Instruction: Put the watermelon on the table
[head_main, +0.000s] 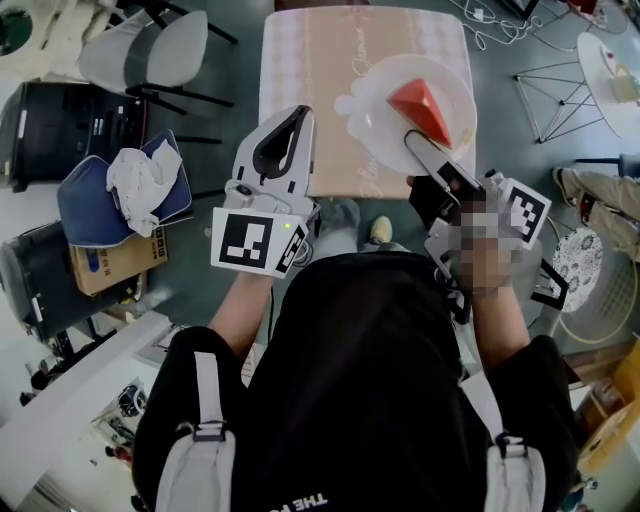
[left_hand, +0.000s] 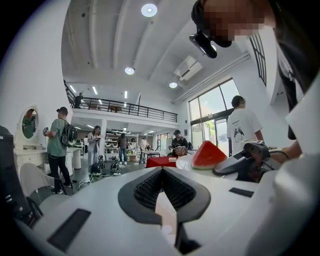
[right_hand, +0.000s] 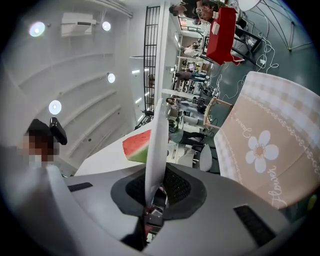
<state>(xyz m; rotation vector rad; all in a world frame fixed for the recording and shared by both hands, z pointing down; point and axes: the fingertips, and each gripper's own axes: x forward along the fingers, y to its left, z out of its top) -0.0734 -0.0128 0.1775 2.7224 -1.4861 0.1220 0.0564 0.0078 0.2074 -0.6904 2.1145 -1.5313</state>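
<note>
A red watermelon wedge (head_main: 420, 108) lies on a white plate (head_main: 385, 75). My right gripper (head_main: 412, 138) is shut on the plate's near rim and holds it over the near right part of the table (head_main: 310, 60) with its beige flowered cloth. In the right gripper view the plate (right_hand: 157, 110) stands edge-on between the jaws of my right gripper (right_hand: 159, 172), with the wedge (right_hand: 137, 146) to its left. My left gripper (head_main: 300, 112) hangs at the table's near edge, left of the plate, shut and holding nothing. From my left gripper (left_hand: 162, 170) the wedge (left_hand: 207, 156) shows to the right.
A grey chair (head_main: 140, 50) stands left of the table. A blue cushion with a white cloth (head_main: 120, 195) and a cardboard box (head_main: 115, 262) lie nearer on the left. A wire-frame stand (head_main: 565, 90) and a round white table (head_main: 610, 65) are to the right. Several people stand farther off (left_hand: 57, 145).
</note>
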